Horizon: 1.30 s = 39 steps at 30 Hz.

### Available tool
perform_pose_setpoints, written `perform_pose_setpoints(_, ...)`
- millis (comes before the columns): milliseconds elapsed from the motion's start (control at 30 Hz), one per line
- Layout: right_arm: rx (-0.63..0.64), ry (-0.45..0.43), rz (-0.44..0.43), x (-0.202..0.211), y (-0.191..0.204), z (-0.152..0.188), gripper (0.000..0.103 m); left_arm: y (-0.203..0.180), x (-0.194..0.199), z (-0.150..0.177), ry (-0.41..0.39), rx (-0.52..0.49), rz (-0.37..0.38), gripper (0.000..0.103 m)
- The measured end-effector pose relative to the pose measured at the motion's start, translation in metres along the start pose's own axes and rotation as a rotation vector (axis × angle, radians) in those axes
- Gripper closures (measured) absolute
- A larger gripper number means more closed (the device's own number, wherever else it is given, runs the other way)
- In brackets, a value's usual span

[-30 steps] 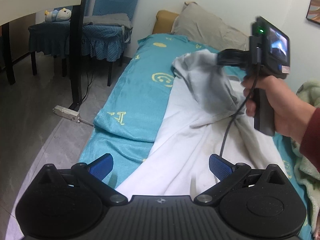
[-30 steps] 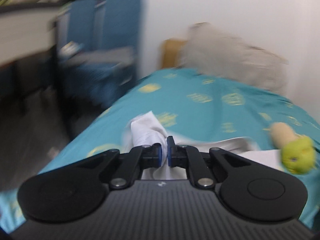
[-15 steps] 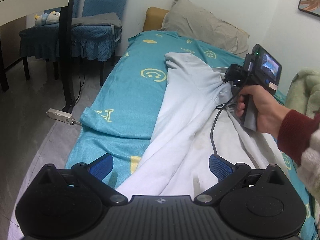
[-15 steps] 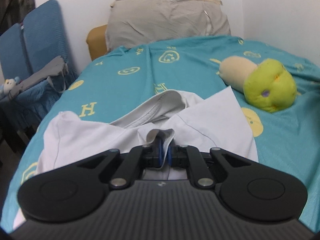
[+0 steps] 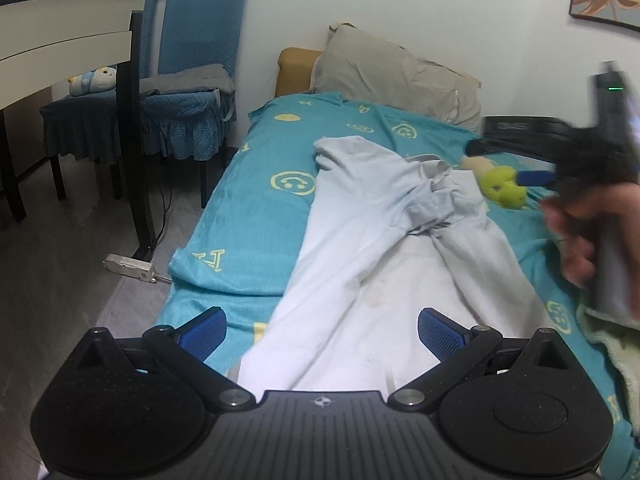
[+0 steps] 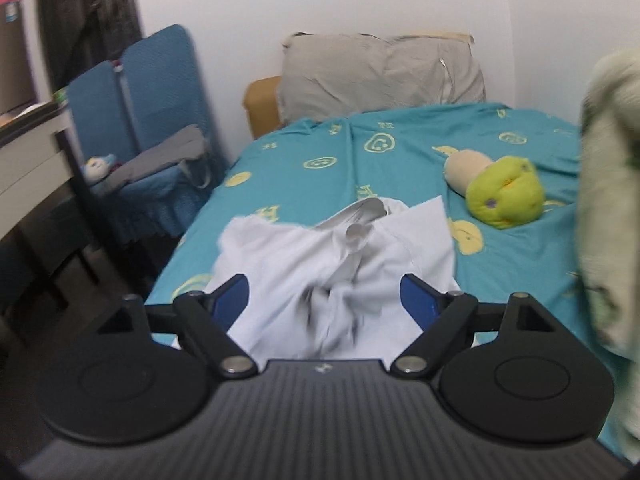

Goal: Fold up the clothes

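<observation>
A white shirt (image 5: 372, 248) lies crumpled lengthwise on the teal bed sheet (image 5: 256, 208), its collar bunched near the middle; it also shows in the right wrist view (image 6: 340, 264). My left gripper (image 5: 320, 330) is open and empty, just above the shirt's near end. My right gripper (image 6: 325, 300) is open and empty, hovering above the shirt's collar end. In the left wrist view the right gripper (image 5: 516, 162) is blurred, raised above the bed at the right.
A green and beige plush toy (image 6: 500, 192) lies on the sheet right of the shirt. A grey pillow (image 5: 396, 76) is at the head. A pale green blanket (image 6: 608, 200) hangs at the right. Blue chairs (image 5: 192, 92), a table leg (image 5: 138, 140) and a power strip (image 5: 128, 268) stand left of the bed.
My right gripper opened and let go of the shirt's collar, then lifted back to the right. The shirt dropped onto the bed. My left gripper stayed open.
</observation>
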State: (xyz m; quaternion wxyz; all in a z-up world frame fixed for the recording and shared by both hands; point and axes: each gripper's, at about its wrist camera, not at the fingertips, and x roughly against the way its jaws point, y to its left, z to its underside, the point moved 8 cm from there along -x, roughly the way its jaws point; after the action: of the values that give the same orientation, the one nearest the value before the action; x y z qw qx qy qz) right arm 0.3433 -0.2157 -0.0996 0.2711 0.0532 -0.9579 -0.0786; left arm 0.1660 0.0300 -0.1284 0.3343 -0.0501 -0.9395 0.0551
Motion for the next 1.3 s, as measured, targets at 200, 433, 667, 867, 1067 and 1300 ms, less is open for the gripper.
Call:
perform_pose_setpoints(200, -0.046, 0.024, -0.014, 0.123, 0.003, 0.039, 0.019, -0.012, 0.02, 0.018, 0.014, -0.089, -0.009, 0.0)
perform_pose_setpoints(433, -0.104, 0.05, -0.027, 0.172, -0.01, 0.105, 0.019, -0.004, 0.017, 0.035, 0.117, -0.059, -0.013, 0.001)
perform_pose_setpoints(667, -0.129, 0.043, -0.007, 0.152, -0.025, 0.101, 0.019, 0.038, 0.003, 0.037, 0.314, 0.103, 0.016, 0.003)
perform_pose_setpoints(867, -0.193, 0.088, -0.037, 0.139, -0.039, 0.103, 0.019, 0.075, 0.003, 0.026, 0.476, 0.057, 0.059, 0.007)
perform_pose_setpoints(1067, -0.25, 0.1, -0.058, 0.134, -0.046, 0.102, 0.019, 0.109, -0.007, 0.037, 0.634, 0.003, 0.098, 0.017)
perform_pose_setpoints(1300, -0.256, 0.122, -0.049, 0.128, -0.047, 0.105, 0.019, 0.117, -0.014, 0.077, 0.805, 0.01, 0.156, 0.036)
